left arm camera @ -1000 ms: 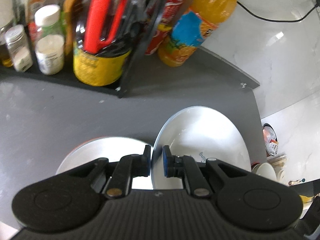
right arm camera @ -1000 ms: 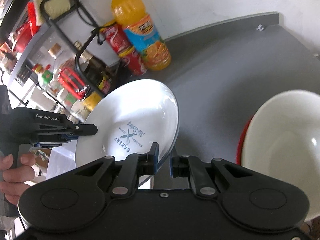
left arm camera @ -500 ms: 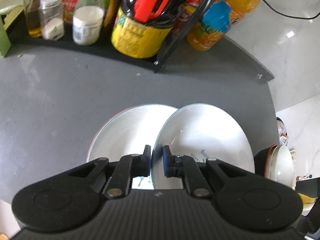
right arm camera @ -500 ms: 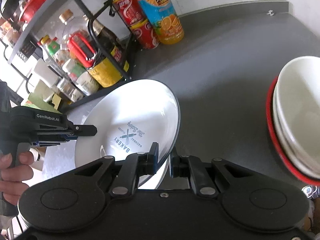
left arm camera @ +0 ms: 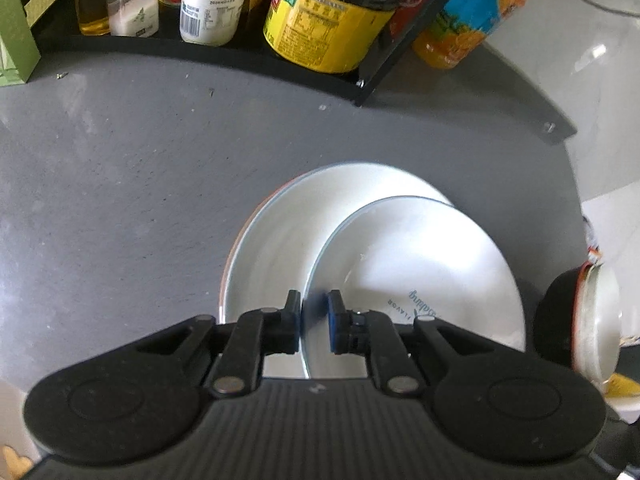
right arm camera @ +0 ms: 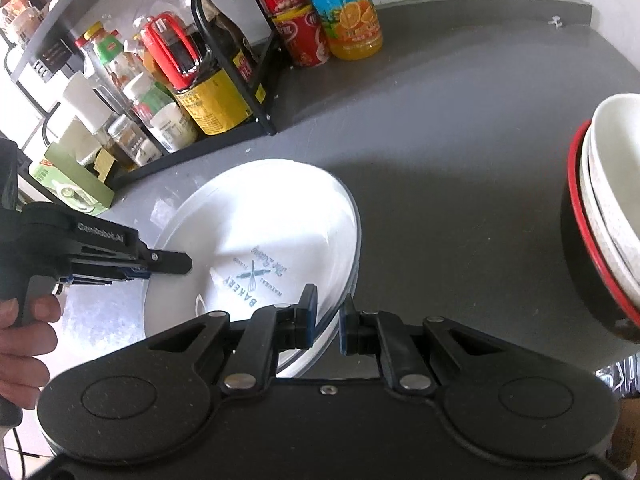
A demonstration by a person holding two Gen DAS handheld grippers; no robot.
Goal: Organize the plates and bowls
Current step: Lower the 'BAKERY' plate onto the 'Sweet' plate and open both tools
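Observation:
A white plate (left arm camera: 420,264) printed with "BAKERY" is held between both grippers, tilted low over another white plate (left arm camera: 280,232) that lies on the grey counter (left arm camera: 120,184). My left gripper (left arm camera: 314,326) has the held plate's near rim between its pads, which still touch it, and its jaws are opening. In the right wrist view the printed plate (right arm camera: 272,216) has my right gripper (right arm camera: 328,316) shut on its right rim. The left gripper (right arm camera: 160,264) is at its left rim, held by a hand (right arm camera: 20,344). Stacked white bowls in a red-rimmed black bowl (right arm camera: 600,208) stand to the right.
A black rack (right arm camera: 256,92) at the back holds bottles, spice jars and a yellow-labelled jar (left arm camera: 328,12). Beside it stand red cans (right arm camera: 296,32) and an orange juice bottle (right arm camera: 352,12). A green box (right arm camera: 72,184) sits at the left. The bowl stack (left arm camera: 596,320) is near the counter's right edge.
Both grippers have carried the printed plate down and over the lower plate, closer to the rack. The bowl stack has slid toward the right edge of the right wrist view.

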